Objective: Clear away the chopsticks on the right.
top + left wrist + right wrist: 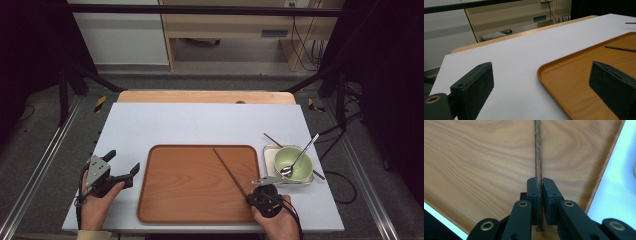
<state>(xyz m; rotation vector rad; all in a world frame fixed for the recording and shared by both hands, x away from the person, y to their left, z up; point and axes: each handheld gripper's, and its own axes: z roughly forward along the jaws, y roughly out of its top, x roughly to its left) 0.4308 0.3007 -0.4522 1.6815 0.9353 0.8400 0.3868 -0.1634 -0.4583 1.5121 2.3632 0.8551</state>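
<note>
A: Currently, the thin dark wooden chopstick (538, 157) is clamped near its end by the right tool (540, 192), above the brown wooden tray (165, 200) on the white table (200, 122).

B: Slip or swing is to be expected: the grip is narrow, the lever long.

A: Its long axis is directed away and leftward across the tray. The left tool (544, 85) is held wide open, empty.

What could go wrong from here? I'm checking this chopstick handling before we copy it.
The right gripper pinches the thin chopstick near one end only, so it may pivot or slip over the tray. The second chopstick lies partly under the green bowl holding a spoon; pulling it could upset them.
</note>
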